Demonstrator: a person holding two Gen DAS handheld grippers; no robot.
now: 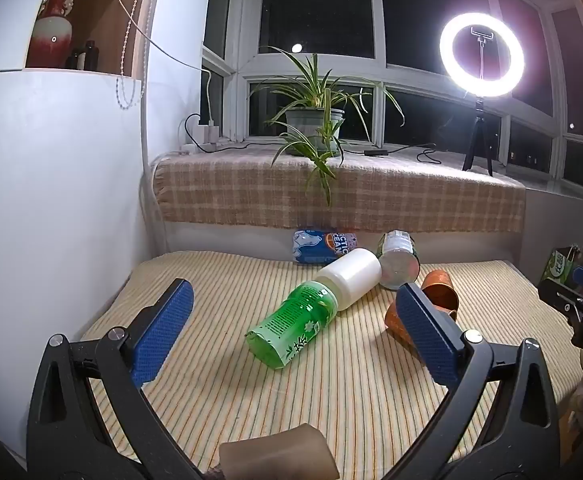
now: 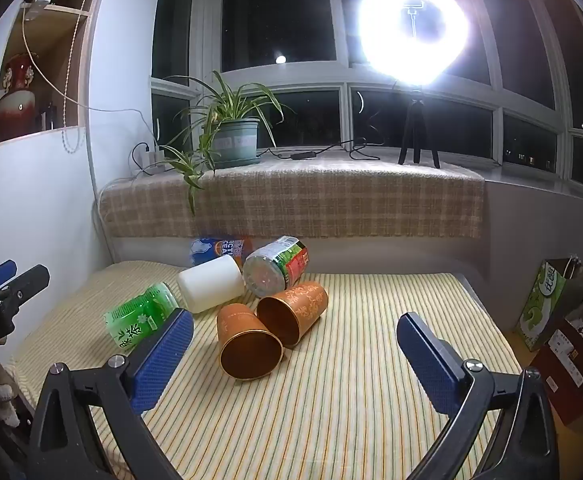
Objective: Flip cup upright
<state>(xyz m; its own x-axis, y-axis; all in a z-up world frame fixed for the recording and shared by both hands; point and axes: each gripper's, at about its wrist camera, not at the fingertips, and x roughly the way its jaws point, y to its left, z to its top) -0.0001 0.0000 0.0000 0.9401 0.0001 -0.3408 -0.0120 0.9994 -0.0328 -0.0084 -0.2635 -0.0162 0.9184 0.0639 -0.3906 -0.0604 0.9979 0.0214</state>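
Observation:
Two orange cups lie on their sides on the striped mat (image 2: 351, 380). The near orange cup (image 2: 245, 340) has its mouth toward me; the far orange cup (image 2: 293, 310) lies behind it, touching. In the left wrist view the orange cups (image 1: 437, 292) are partly hidden by a finger. A green cup (image 1: 293, 324), a white cup (image 1: 351, 278), a clear labelled cup (image 2: 277, 270) and a blue cup (image 1: 323, 246) also lie on their sides. My left gripper (image 1: 291, 334) is open above the green cup. My right gripper (image 2: 295, 354) is open, near the orange cups.
A checked-cloth ledge (image 2: 291, 208) behind the mat carries a potted plant (image 2: 231, 140), cables and a ring light (image 2: 413, 32) on a tripod. A white wall (image 1: 51, 200) bounds the left. Cartons (image 2: 547, 304) stand off the mat's right edge.

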